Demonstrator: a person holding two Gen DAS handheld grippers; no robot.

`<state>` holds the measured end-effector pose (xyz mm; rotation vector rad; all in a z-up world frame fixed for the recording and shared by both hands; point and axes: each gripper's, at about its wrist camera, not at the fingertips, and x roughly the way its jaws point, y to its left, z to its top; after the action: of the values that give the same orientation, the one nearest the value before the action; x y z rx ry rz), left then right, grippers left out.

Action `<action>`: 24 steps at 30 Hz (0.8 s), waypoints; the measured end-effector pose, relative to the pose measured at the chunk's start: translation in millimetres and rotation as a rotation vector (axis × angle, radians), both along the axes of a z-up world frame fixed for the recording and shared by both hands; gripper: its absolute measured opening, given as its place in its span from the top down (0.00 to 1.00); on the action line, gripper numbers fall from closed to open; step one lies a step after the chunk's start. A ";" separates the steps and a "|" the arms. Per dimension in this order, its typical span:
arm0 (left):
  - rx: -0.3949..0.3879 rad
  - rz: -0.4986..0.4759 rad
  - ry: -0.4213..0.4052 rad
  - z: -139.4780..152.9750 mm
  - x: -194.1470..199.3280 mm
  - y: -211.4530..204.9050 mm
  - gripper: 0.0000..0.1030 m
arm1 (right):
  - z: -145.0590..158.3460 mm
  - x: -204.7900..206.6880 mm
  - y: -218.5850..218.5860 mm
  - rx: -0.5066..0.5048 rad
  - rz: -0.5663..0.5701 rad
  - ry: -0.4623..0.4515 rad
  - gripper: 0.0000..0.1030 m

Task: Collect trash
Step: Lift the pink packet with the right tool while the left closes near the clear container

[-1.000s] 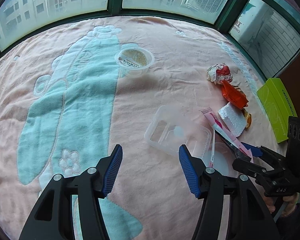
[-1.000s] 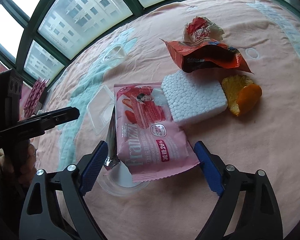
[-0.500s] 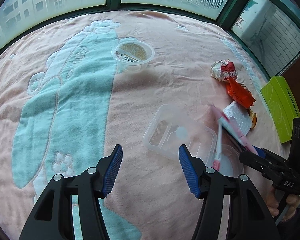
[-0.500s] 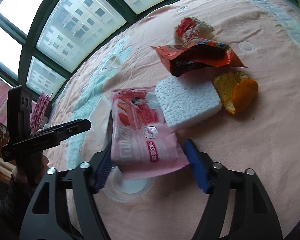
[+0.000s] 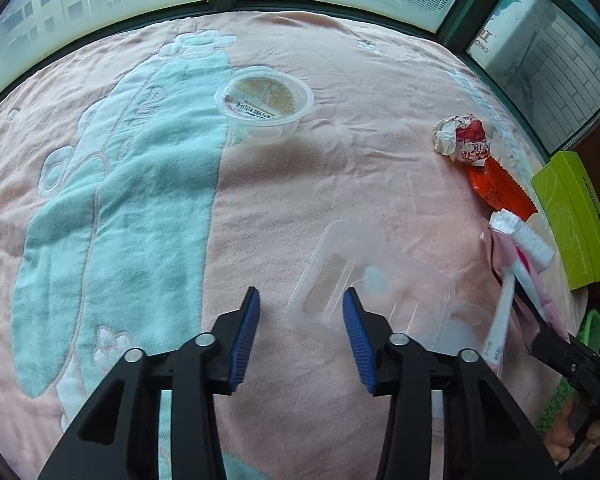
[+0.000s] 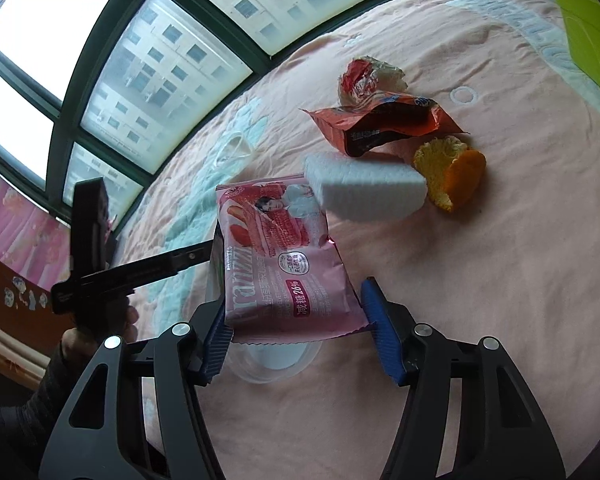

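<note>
Two blue pads of the right gripper (image 6: 296, 326) are closing on a pink snack wrapper (image 6: 278, 256), lifted off the pink blanket (image 6: 500, 300) with a white foam block (image 6: 364, 188) riding on its far end. Beyond lie an orange wrapper (image 6: 380, 124) and orange peel (image 6: 452, 172). The left gripper (image 5: 300, 332), narrowing with nothing between its pads, hovers beside a clear plastic tray (image 5: 372, 292); farther ahead sits a round cup (image 5: 264, 100).

Two close wrist views, shared blanket (image 5: 284, 184)
</note>
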<state>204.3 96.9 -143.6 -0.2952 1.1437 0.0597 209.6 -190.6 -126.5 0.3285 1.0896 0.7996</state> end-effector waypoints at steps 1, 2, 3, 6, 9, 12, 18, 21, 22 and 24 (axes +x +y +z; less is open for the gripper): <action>0.003 -0.003 0.001 -0.4 1.2 -0.5 0.67 | 2.0 -1.8 -1.5 0.006 -0.005 -0.003 0.41; 0.003 -0.006 0.001 -0.9 2.2 -0.7 0.72 | 4.5 -3.4 -2.4 0.012 -0.009 -0.006 0.41; -0.001 -0.008 0.002 -1.3 2.7 -0.9 0.76 | 6.4 -5.3 -4.3 0.015 -0.014 -0.010 0.41; 0.009 -0.001 -0.002 0.2 1.2 -0.9 0.84 | 12.5 -10.6 -9.7 0.027 -0.037 -0.017 0.41; 0.012 0.006 -0.013 5.2 -2.3 0.2 0.87 | 19.8 -14.1 -12.7 0.040 -0.056 -0.026 0.41; 0.013 0.009 -0.040 17.1 -10.8 0.6 0.88 | 27.7 -20.8 -17.0 0.052 -0.069 -0.035 0.41; 0.005 0.005 -0.096 43.9 -28.6 -2.5 0.88 | 43.3 -39.3 -23.5 0.078 -0.093 -0.065 0.41; 0.002 -0.014 -0.125 58.9 -37.8 -9.1 0.88 | 52.1 -48.7 -30.0 0.081 -0.113 -0.087 0.41; 0.003 -0.020 -0.133 62.9 -39.6 -11.5 0.88 | 55.5 -51.9 -33.5 0.081 -0.123 -0.097 0.41; -0.003 -0.038 -0.149 71.5 -44.5 -19.0 0.88 | 62.5 -58.3 -41.4 0.085 -0.142 -0.111 0.41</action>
<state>159.8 77.9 -72.1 -0.2761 1.0014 0.0018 151.3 -232.1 -64.1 0.4232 0.9200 0.7303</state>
